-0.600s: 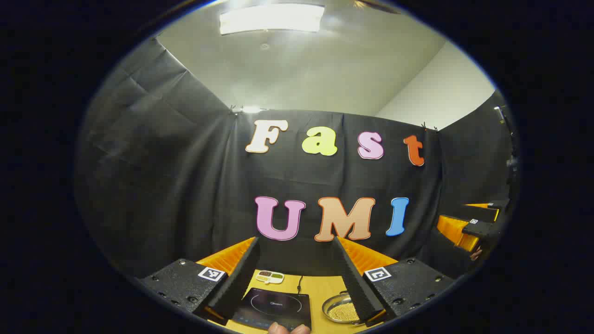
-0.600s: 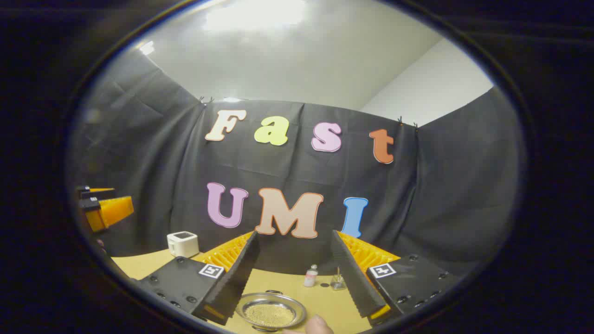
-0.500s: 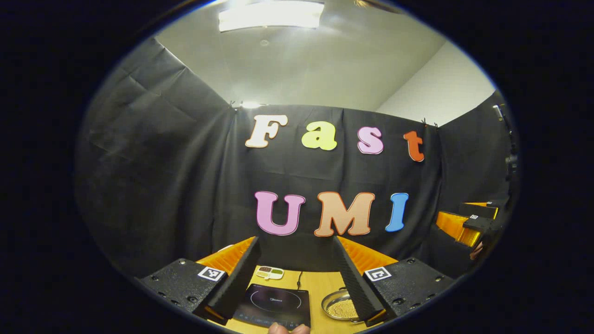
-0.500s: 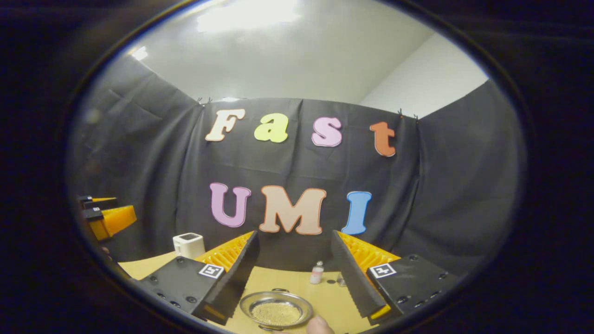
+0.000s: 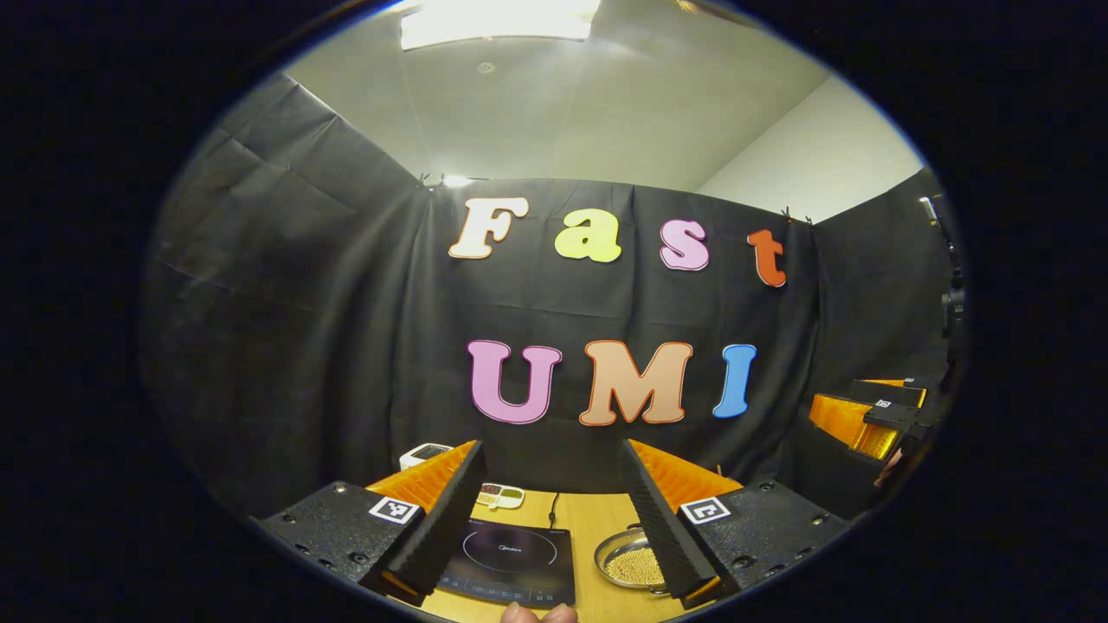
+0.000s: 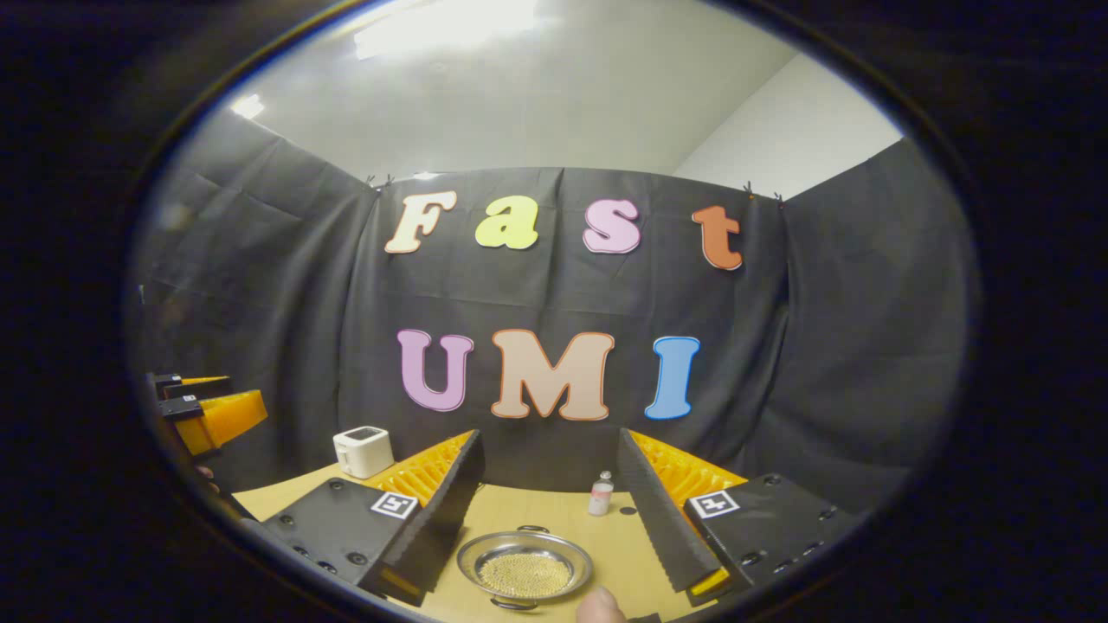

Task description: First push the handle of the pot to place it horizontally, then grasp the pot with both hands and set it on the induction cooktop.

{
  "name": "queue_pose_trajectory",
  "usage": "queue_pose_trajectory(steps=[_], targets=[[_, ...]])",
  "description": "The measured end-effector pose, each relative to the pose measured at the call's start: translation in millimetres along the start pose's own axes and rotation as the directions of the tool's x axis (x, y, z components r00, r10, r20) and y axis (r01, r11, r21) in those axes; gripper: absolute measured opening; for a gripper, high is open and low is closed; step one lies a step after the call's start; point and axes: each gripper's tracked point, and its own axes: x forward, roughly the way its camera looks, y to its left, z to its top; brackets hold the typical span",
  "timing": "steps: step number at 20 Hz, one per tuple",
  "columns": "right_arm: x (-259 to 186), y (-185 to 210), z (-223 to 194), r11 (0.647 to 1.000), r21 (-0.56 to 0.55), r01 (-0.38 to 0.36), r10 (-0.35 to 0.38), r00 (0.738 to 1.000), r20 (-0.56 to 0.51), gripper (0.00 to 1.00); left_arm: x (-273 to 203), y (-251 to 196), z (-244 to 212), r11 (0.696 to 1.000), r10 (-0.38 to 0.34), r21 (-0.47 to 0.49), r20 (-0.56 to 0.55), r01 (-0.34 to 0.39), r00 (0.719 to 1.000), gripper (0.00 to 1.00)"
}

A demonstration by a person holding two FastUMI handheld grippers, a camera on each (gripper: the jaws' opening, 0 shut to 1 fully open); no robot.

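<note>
The steel pot (image 6: 525, 570), holding yellowish grains, sits on the wooden table (image 6: 554, 515) between the right gripper's (image 6: 547, 484) wide-spread fingers, both clear of it. At the pot's 9 o'clock in the left gripper view lies the black induction cooktop (image 5: 511, 562), framed by the left gripper (image 5: 552, 484), likewise wide open. A small bottle (image 6: 599, 495) stands at the pot's 1 o'clock, a white toaster (image 6: 363, 451) at 10.

Things on the desk (image 6: 554, 515)
The pot (image 5: 630, 562) sits right of the cooktop (image 5: 511, 562); a small bottle (image 6: 599, 494) stands behind the pot.
</note>
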Motion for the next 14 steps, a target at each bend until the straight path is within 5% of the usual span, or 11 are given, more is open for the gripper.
queue_pose_trajectory(steps=[14], targets=[[22.7,23.8,-34.0,0.999,0.040,-0.018,0.022,0.994,-0.105,0.97,20.9,12.9,-18.6,1.000,-0.002,0.003,-0.043,0.002,0.999,0.94]])
